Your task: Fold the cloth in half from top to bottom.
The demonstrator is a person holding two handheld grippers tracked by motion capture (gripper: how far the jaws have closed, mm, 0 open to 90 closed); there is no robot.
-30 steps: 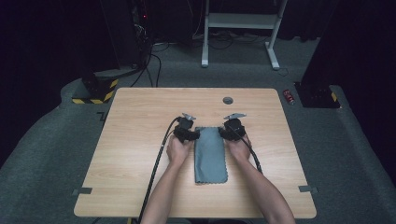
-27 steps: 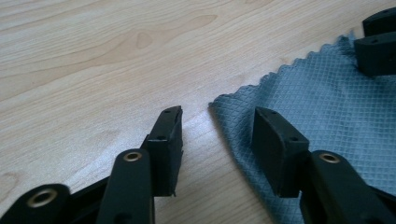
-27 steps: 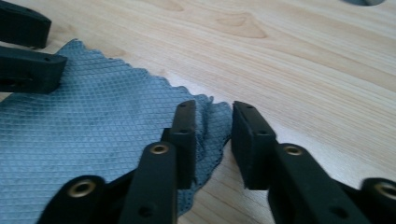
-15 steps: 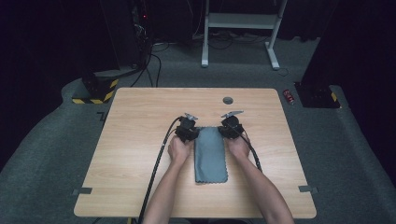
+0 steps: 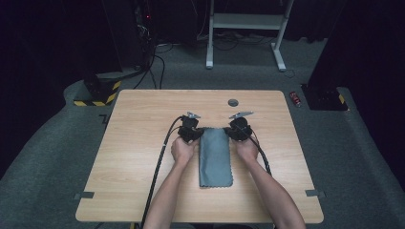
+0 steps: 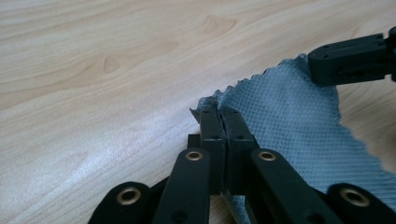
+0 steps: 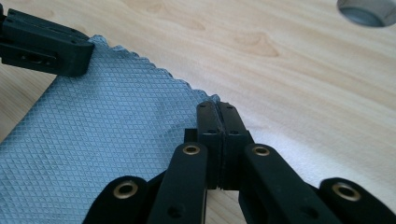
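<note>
We see a grey cloth [image 5: 216,157] lying flat mid-surface [image 5: 143,143], long side running toward the person. Left tool [image 6: 219,114] is clamped on the cloth's far left corner, jaws together with the edge pinched between them; right tool [image 7: 215,112] is clamped likewise on the far right corner. A round hole [image 5: 232,102] sits in the surface beyond the cloth.
</note>
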